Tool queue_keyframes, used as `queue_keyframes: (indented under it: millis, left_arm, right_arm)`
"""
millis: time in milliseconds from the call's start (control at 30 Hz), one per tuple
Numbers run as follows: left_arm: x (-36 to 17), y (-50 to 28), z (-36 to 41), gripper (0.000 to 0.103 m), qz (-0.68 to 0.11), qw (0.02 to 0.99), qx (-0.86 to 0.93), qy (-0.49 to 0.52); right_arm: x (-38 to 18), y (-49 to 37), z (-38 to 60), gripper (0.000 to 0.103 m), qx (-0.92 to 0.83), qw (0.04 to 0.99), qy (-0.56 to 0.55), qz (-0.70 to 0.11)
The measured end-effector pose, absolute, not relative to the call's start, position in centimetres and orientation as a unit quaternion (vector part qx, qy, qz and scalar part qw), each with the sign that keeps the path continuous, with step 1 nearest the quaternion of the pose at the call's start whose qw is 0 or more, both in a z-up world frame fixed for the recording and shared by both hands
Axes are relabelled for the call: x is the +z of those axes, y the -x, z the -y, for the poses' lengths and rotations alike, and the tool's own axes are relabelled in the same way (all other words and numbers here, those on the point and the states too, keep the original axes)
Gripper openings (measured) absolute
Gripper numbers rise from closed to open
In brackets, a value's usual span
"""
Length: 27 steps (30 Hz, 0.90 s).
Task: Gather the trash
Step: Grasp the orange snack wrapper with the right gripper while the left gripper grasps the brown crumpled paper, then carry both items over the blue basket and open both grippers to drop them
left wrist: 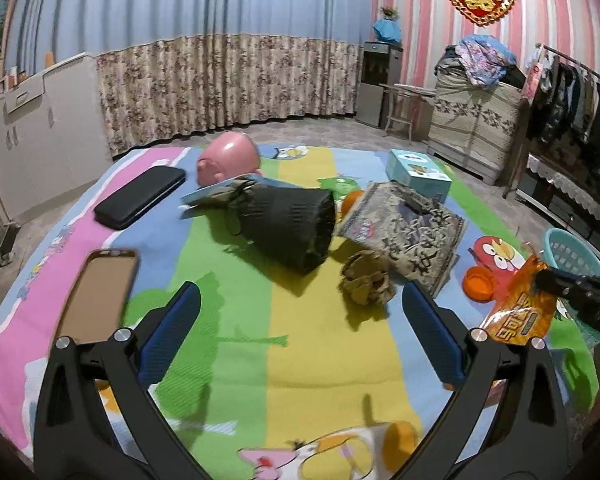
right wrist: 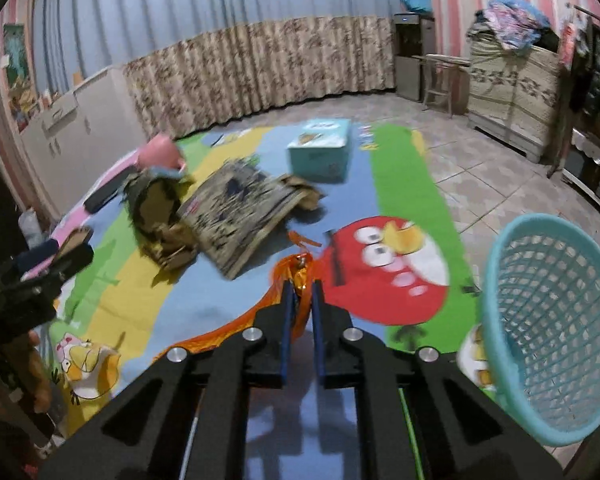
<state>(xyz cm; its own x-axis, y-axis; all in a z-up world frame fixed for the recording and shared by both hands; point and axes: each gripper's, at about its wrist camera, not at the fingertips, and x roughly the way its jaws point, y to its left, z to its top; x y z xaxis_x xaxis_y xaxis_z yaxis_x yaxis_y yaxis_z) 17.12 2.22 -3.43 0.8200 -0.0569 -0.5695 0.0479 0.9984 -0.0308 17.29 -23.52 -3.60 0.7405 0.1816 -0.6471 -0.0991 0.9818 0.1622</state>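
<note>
My right gripper (right wrist: 303, 286) is shut on an orange snack wrapper (right wrist: 296, 276) and holds it above the mat; the wrapper (left wrist: 518, 304) also shows in the left wrist view, pinched by that gripper (left wrist: 540, 278). A turquoise mesh basket (right wrist: 548, 332) stands just right of it, also at the right edge in the left wrist view (left wrist: 568, 252). My left gripper (left wrist: 300, 328) is open and empty above the colourful mat (left wrist: 320, 360). A crumpled brown paper ball (left wrist: 367, 283) lies just ahead of its right finger.
On the mat lie a dark tipped-over bag (left wrist: 296, 224), a patterned book (left wrist: 412, 232), a teal box (left wrist: 418, 174), a pink piggy bank (left wrist: 230, 158), a black case (left wrist: 140, 196), a phone (left wrist: 98, 296) and an orange lid (left wrist: 480, 282). Cabinets stand left, clothes rack right.
</note>
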Motion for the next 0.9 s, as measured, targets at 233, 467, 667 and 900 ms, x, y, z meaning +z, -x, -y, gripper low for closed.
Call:
queue_keyframes:
  millis: [233, 467, 667, 900]
  left_arm:
    - [-4.4, -20.2, 0.6, 0.087, -0.334, 0.940, -0.063, 0.012]
    - [-6.6, -23.9, 3.0, 0.068, -0.390, 0.918, -0.070, -0.019]
    - [-7.4, -24.8, 3.0, 0.037, -0.411, 0.908, -0.078, -0.011]
    - [-5.3, -22.5, 3.1, 0.036, -0.359, 0.931, -0.059, -0.022]
  right_arm:
    - [-3.8, -17.4, 26.5, 0.009, 0.056, 0.933, -0.073, -0.348]
    - [-4.0, -17.9, 27.6, 0.009, 0.054, 0.933, -0.078, -0.346]
    - [-3.8, -18.0, 28.2, 0.009, 0.057, 0.936, -0.085, -0.337]
    - [-2.2, -17.0, 28.8, 0.008, 0.068, 0.945, -0.099, -0.304]
